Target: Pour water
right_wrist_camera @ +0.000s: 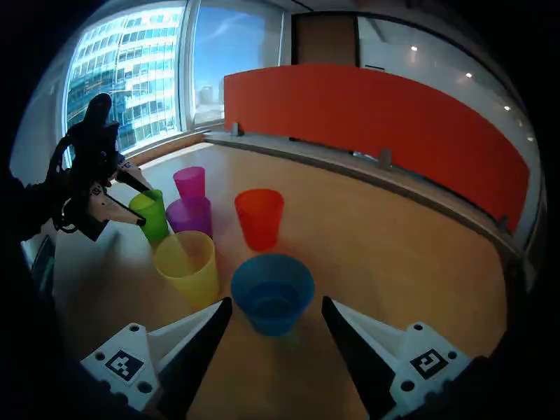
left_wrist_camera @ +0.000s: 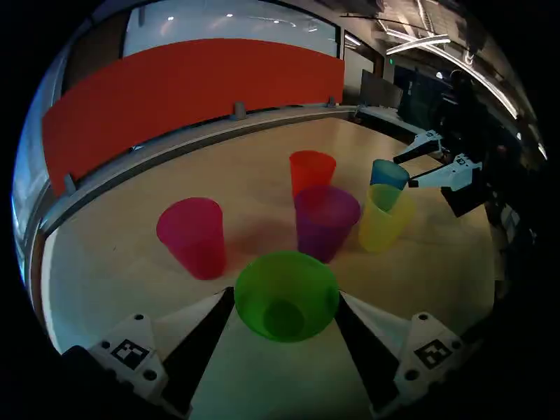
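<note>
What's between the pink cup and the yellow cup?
The purple cup stands between the pink cup and the yellow cup; both gripper views show it.

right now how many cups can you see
6: green inside the left gripper, blue inside the right gripper, yellow beside blue, then purple, orange, pink mid-table.

Legible text, numbers, brands, signs: none recorded. Coded markings: black-and-white square markers (left_wrist_camera: 131,352) are carried on the left tool (left_wrist_camera: 285,294), and like ones (right_wrist_camera: 124,365) on the right tool (right_wrist_camera: 276,301); no letters or digits are formed.
</note>
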Action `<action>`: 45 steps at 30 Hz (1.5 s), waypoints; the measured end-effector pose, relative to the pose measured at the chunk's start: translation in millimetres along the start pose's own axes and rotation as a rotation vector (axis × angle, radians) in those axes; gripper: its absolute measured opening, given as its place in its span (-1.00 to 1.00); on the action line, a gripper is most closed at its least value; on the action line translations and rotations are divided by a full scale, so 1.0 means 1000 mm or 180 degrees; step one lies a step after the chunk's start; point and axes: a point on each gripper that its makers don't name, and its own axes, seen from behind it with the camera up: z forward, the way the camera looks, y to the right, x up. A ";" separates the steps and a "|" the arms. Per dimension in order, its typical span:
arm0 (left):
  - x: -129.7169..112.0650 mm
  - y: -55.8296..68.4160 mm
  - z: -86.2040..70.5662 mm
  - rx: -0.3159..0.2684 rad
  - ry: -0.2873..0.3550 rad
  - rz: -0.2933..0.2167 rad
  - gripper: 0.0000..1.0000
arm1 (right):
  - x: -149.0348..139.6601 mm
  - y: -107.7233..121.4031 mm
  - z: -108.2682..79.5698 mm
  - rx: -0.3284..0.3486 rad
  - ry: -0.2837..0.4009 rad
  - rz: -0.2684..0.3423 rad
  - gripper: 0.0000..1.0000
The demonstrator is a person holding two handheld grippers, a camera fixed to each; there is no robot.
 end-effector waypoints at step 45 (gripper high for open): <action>0.009 0.004 -0.011 0.0031 0.0127 0.0042 0.76 | 0.001 -0.005 0.031 -0.0013 -0.0037 -0.0090 0.83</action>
